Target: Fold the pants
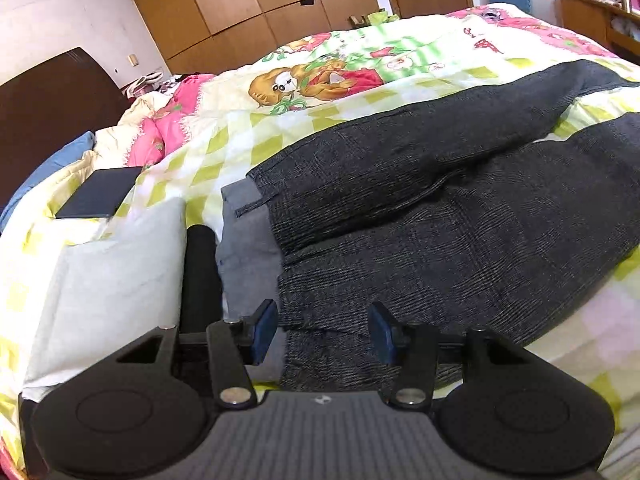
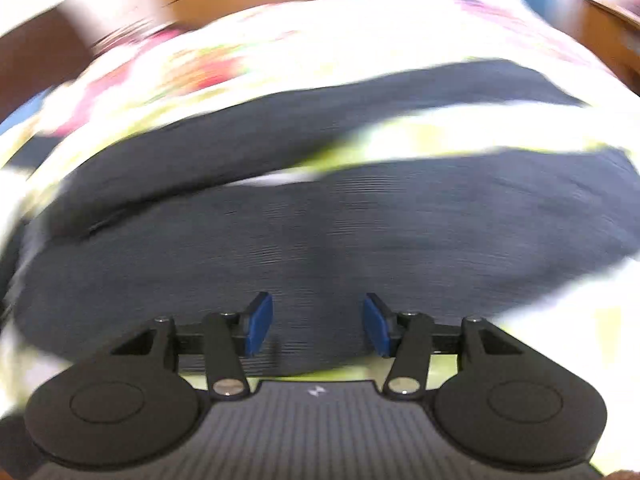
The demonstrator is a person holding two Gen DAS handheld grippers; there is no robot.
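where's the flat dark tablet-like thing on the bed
In the left wrist view, the dark flat slab lies far left on the checked quilt, left of the pants' waistband.

We see dark grey pants (image 1: 440, 208) with fine woven stripes, a bedspread (image 1: 240, 136) checked yellow-green and white with pink cartoon prints, and blue gripper pads (image 1: 264, 330).

Ribbed dark cloth pants (image 1: 440, 208), seemingly cotton bedspread (image 1: 280, 120)
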